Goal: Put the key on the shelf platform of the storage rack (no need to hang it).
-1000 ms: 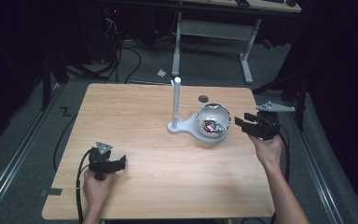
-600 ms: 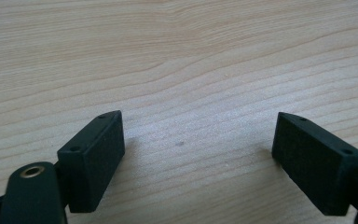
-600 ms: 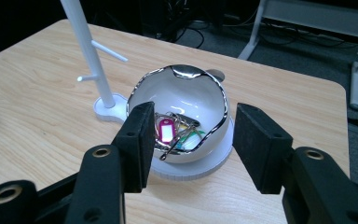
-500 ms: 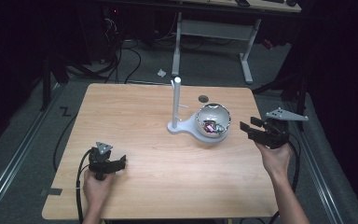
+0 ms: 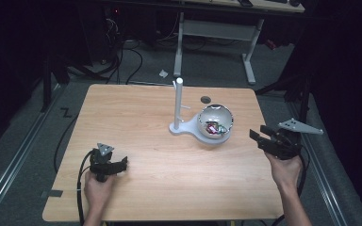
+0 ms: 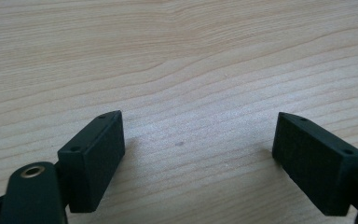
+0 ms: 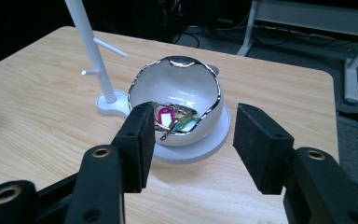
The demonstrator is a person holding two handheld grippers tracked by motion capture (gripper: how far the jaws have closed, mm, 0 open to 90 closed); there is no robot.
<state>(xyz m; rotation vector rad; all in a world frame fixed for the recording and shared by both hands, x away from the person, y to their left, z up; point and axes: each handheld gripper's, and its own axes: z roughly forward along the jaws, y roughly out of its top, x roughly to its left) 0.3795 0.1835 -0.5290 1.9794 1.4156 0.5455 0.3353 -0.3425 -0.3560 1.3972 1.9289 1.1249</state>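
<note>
high view: left tool (image 5: pixel 115 165) rests open and empty on the tabletop (image 5: pixel 136 122); right tool (image 5: pixel 259 137) hovers beside the bowl (image 5: pixel 215 122) | left gripper view: bare wood grain | right gripper view: jaws just widened, empty; keys (image 7: pixel 173 119) in bowl; risk: jaw clips rim, tipping bowl; dark room.

Light falls from above onto the desk (image 5: pixel 169 188), which stands bright while the floor and room around it sink into near black. The high view is soft and slightly grainy. In the left gripper view the wood grain is sharp and evenly lit, with faint soft shadows beneath the black tongs. In the right gripper view the bowl (image 7: pixel 177 88) carries bright glare on its glossy rim, and the background is dim.
</note>
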